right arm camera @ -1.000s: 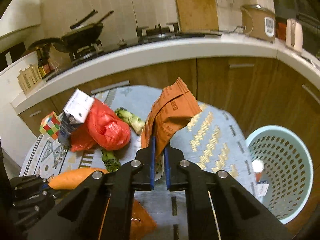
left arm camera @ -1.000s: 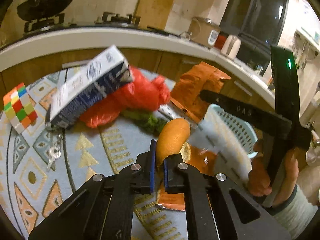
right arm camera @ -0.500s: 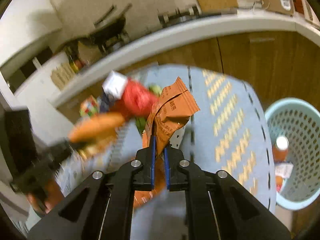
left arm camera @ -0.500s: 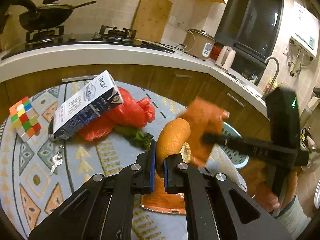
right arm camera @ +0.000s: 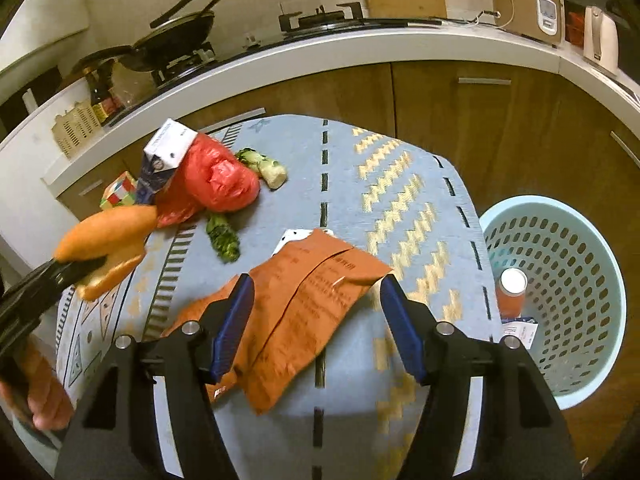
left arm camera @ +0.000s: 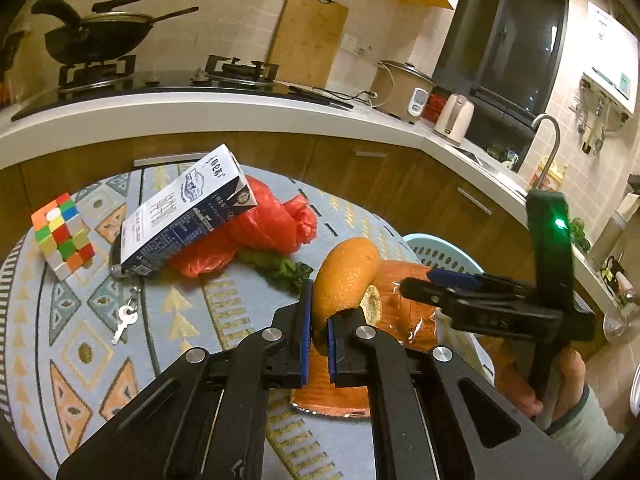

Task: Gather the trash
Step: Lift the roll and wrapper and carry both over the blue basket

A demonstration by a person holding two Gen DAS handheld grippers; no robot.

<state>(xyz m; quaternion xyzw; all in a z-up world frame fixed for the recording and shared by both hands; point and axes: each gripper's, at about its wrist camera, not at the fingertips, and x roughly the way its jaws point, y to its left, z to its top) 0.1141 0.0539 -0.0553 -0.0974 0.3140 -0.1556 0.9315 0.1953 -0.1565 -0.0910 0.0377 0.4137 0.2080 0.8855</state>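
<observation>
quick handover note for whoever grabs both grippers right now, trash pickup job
Left gripper: shut on the orange peel, held above the table.
Right gripper: jaws opening, nothing between the pads; the orange wrapper lies on the tablecloth just beneath them, not in the bin.
Blue basket stands on the floor at the table's right; it already holds a bottle and a paper scrap.
Left to do: bin the peel and the wrapper, then the milk carton, red bag and greens. The cube and keys are probably not trash.
</observation>
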